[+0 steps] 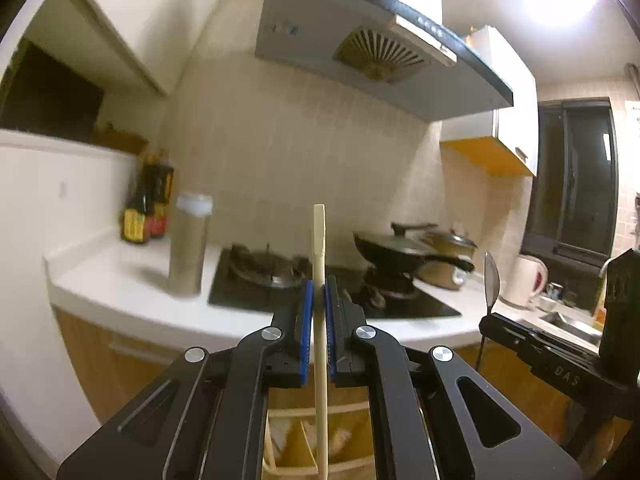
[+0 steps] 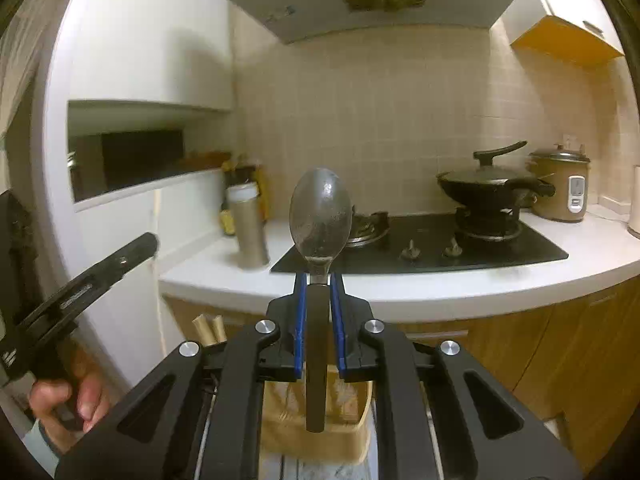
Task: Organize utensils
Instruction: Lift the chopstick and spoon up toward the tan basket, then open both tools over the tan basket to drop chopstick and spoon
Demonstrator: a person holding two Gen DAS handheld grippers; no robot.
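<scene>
My left gripper [image 1: 319, 286] is shut on a pale wooden chopstick [image 1: 319, 264] that stands upright, its lower end over a wooden utensil holder [image 1: 304, 444] with dividers. My right gripper [image 2: 319, 280] is shut on a metal spoon [image 2: 320, 212], bowl up, dark handle hanging down over a light wooden holder [image 2: 320, 432]. Two chopstick tops [image 2: 210, 328] stick up to the left below. The right gripper with the spoon also shows in the left wrist view [image 1: 491, 280]. The left gripper shows at the left of the right wrist view [image 2: 138, 248], held by a hand.
A white counter [image 2: 440, 284] holds a black gas hob [image 2: 460, 240], a lidded black wok [image 2: 492, 188], a rice cooker [image 2: 560, 184], a steel canister [image 2: 250, 224] and sauce bottles [image 1: 146, 208]. A range hood [image 1: 360, 40] hangs above. A kettle [image 1: 524, 280] and a sink [image 1: 568, 320] are at the right.
</scene>
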